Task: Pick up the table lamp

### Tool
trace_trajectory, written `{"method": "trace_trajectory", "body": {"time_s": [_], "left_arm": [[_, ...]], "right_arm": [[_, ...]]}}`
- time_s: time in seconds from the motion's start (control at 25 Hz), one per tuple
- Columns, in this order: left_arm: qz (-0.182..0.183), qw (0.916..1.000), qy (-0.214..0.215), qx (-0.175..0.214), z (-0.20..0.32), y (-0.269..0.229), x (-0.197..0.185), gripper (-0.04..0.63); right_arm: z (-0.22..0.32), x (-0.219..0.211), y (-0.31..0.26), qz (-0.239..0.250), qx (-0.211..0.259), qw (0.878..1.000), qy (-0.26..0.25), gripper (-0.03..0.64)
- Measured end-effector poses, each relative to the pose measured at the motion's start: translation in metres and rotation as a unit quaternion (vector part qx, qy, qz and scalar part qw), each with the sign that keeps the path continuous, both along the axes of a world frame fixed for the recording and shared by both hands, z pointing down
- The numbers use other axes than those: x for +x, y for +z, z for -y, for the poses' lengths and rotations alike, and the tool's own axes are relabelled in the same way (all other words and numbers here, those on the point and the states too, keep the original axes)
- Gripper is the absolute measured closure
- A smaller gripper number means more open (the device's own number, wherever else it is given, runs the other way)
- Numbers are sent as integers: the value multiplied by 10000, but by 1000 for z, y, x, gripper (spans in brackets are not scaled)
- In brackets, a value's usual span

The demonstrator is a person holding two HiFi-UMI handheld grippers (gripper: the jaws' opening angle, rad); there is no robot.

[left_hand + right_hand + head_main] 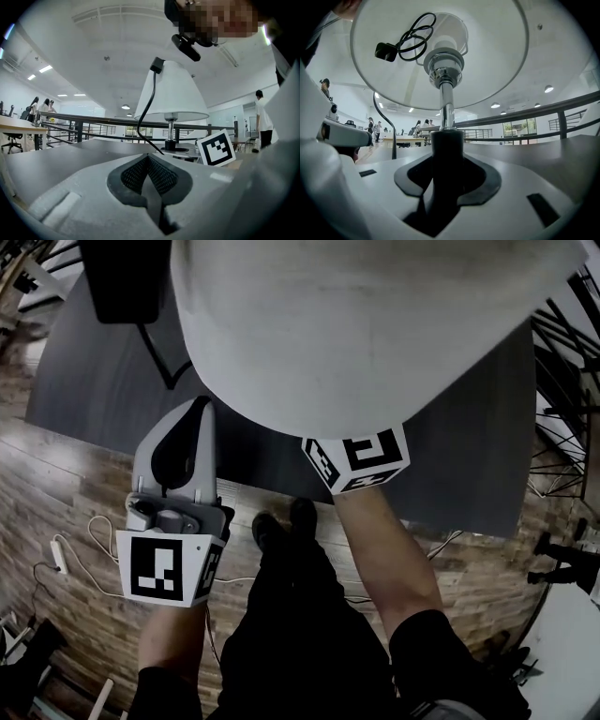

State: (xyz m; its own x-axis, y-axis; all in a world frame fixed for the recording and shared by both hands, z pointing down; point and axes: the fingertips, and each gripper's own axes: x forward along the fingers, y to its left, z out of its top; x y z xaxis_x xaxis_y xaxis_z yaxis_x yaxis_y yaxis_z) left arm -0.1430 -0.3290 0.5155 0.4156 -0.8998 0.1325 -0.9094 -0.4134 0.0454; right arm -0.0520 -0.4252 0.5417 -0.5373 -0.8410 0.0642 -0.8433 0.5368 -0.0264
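Because the table lamp (pixel 375 324) carries a wide shade (pixel 501 47) on a slender stem, it is judged to be light overall yet top-heavy, and liable to tip if lifted off-axis. The lamp is stood on the dark table (pixel 94 381) at 12 o'clock in the head view, where its shade fills the upper frame.

The shade is a white cone with a thin, matte, translucent skin. It is expected to dent easily and should not be gripped. The upper stem is a polished chrome rod (pixel 446 108), rigid but probably slippery. Below it a black cylindrical collar (pixel 446 145) is fitted, thicker and matte. This collar is judged the best place to take hold, being stiff, low and on the balance line.

The right gripper (pixel 447 176) is set with the collar between its jaws, and the dark pads appear closed against both sides of it. The left gripper (pixel 149 176) is held at 8 o'clock of the lamp in the head view. Its jaws are pressed together on nothing, and a fine mesh texture is shown on their pads.

A limp black cord (pixel 147 108) is draped up the shade, with its plug (pixel 157 64) resting near the top. This cord is judged likely to swing or slide off when the lamp is raised, so a slow, vertical lift is advised.
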Motion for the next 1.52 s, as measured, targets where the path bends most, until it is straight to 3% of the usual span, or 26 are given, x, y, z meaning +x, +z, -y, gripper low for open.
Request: {"method": "trace_trajectory", "body": {"time_s": [0.72,1.52], "left_arm": [[3,9995,-111,308,-44,-18,23,591],[185,9991,-247,290,-29,-45,22,591]], "right_arm": [[-9,21,-5,-69,31,9999,118,480],[-2,33,-29,-267,-285,9991,167,482]]}}
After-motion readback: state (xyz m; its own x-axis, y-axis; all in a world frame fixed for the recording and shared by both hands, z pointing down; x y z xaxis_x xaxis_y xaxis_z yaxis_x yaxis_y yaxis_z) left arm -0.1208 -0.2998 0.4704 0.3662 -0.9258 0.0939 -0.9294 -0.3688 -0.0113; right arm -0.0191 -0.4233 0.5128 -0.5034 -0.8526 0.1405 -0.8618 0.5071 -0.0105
